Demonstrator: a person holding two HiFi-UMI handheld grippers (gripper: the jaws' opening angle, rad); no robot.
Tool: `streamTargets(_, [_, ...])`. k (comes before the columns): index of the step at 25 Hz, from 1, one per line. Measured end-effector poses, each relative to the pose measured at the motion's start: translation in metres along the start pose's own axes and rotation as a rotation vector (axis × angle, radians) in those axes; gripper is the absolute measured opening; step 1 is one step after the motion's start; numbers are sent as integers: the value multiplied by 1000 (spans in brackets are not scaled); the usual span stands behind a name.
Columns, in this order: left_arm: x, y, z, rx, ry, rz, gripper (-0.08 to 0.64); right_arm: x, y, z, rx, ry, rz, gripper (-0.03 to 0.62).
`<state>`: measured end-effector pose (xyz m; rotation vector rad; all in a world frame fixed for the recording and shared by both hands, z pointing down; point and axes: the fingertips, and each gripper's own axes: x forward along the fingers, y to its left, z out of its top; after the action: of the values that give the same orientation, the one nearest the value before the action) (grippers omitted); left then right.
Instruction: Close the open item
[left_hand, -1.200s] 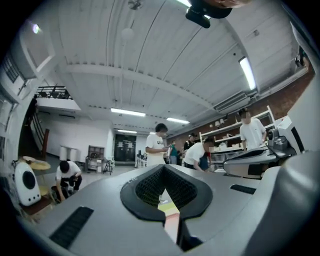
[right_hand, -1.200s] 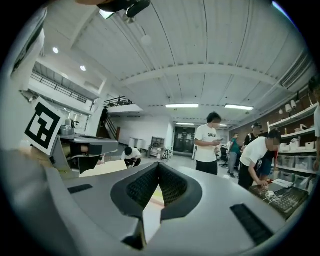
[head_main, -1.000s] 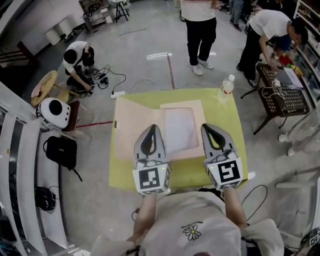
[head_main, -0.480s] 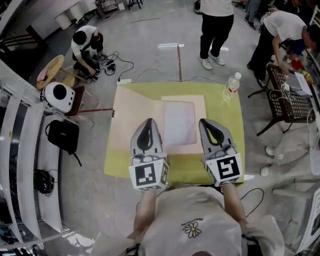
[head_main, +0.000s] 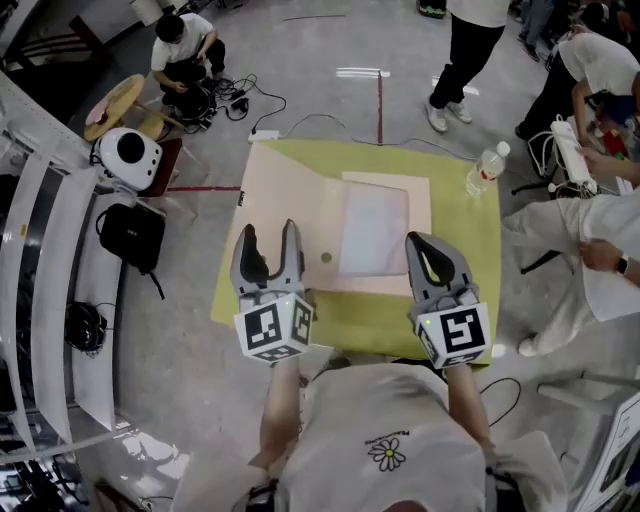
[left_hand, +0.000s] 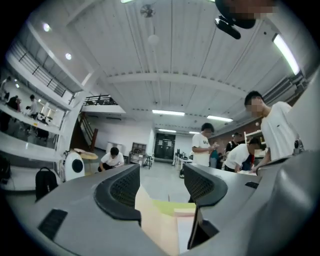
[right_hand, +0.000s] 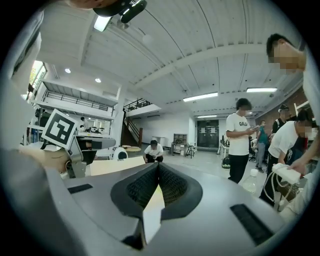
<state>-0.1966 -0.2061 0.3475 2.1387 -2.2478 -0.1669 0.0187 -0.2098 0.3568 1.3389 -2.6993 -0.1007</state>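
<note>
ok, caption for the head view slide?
Left claw, just opened and empty, and shut right claw over the open pink folder on a green table.

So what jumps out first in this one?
A pale open folder lies flat on the yellow-green table, a white sheet in its right half. Over its left flap, the left gripper has just been opening its jaws, nothing between them; the right gripper is shut, farther right.

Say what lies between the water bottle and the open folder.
Nothing: the head view shows only bare green tabletop between water bottle and open folder.
</note>
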Motion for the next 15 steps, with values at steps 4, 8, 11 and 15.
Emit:
streamTargets(4, [-14, 61, -12, -48, 24, 114, 282, 6, 15, -3, -1, 15, 39, 14])
streamTargets(8, [-27, 105, -32, -92, 76, 203, 296, 13, 27, -6, -3, 27, 84, 14])
streamTargets(11, [-33, 123, -56, -183, 128, 215, 296, 17, 36, -10, -7, 38, 113, 14])
streamTargets(15, [-35, 132, -93, -308, 207, 171, 287, 17, 47, -12, -29, 47, 126, 14])
